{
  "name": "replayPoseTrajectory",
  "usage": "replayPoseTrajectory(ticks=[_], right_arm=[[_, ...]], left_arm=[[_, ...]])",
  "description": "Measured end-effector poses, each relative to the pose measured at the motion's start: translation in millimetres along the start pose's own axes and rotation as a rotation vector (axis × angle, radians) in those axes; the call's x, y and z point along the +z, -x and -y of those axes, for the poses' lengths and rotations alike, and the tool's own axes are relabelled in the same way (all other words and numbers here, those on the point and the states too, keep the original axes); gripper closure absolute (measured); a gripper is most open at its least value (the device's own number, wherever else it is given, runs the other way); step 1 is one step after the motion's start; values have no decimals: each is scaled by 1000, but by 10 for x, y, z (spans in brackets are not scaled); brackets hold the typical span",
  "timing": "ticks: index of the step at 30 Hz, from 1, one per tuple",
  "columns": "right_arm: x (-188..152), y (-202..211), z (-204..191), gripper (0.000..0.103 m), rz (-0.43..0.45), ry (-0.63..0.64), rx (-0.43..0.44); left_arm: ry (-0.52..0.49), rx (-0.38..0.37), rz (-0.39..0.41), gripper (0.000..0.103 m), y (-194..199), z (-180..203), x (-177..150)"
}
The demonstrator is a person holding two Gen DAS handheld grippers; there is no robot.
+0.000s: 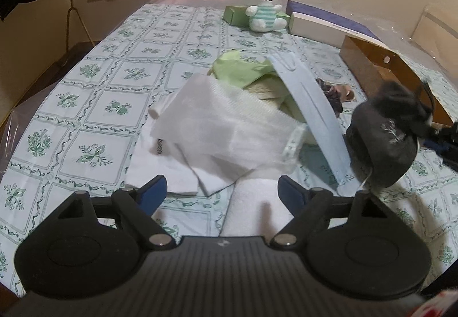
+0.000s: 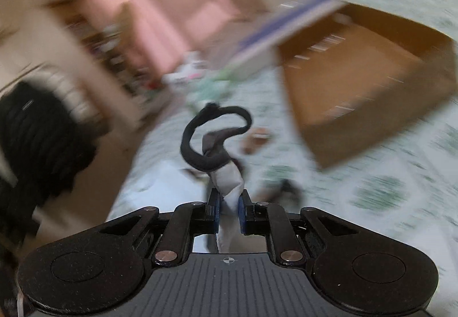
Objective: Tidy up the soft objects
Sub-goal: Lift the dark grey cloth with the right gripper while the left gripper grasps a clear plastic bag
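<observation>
A heap of soft things lies mid-bed: a white mesh cloth [image 1: 229, 128], folded white cloths [image 1: 171, 171], a green cloth [image 1: 243, 68], a light blue face mask [image 1: 315, 114] and a rolled white towel [image 1: 254, 202]. My left gripper [image 1: 221, 192] is open and empty just in front of the heap. A black pouch [image 1: 383, 139] hangs in the air at the right of the left wrist view. My right gripper [image 2: 229, 202] is shut on its black and white cloth end [image 2: 226, 171], lifted above the bed; this view is blurred. A brown cardboard box [image 2: 357, 82] stands open ahead right.
A white plush rabbit [image 1: 262, 5] sits at the far end on a green box [image 1: 237, 15], beside a white and purple box [image 1: 329, 22]. The cardboard box [image 1: 380, 71] is on the bed's right. The bed's left edge drops to the floor.
</observation>
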State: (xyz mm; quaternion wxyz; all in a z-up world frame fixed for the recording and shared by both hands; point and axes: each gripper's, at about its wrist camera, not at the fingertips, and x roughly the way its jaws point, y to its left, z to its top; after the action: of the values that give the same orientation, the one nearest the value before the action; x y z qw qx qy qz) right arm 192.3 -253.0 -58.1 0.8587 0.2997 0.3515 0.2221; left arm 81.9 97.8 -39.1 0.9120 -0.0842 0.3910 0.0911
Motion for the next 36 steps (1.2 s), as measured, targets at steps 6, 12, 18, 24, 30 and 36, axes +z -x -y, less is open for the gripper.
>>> replayPoseTrajectory(ticks=[6, 12, 18, 24, 30, 36], right_arm=[[-37, -69, 277, 89, -94, 3, -182], [-131, -108, 64, 46, -119, 258, -256], [-385, 229, -171, 27, -30, 442, -302], [-391, -28, -347, 13, -56, 418, -214], [-551, -421, -570, 13, -70, 584, -273], [-472, -511, -400, 30, -80, 506, -266]], left_arm=[[-18, -10, -23, 20, -27, 101, -30], [-30, -9, -35, 20, -29, 157, -37], [-30, -11, -38, 20, -52, 176, -30], [-33, -12, -40, 21, -103, 181, -15], [-33, -10, -43, 20, -162, 185, 17], [-58, -34, -16, 20, -177, 248, 64]])
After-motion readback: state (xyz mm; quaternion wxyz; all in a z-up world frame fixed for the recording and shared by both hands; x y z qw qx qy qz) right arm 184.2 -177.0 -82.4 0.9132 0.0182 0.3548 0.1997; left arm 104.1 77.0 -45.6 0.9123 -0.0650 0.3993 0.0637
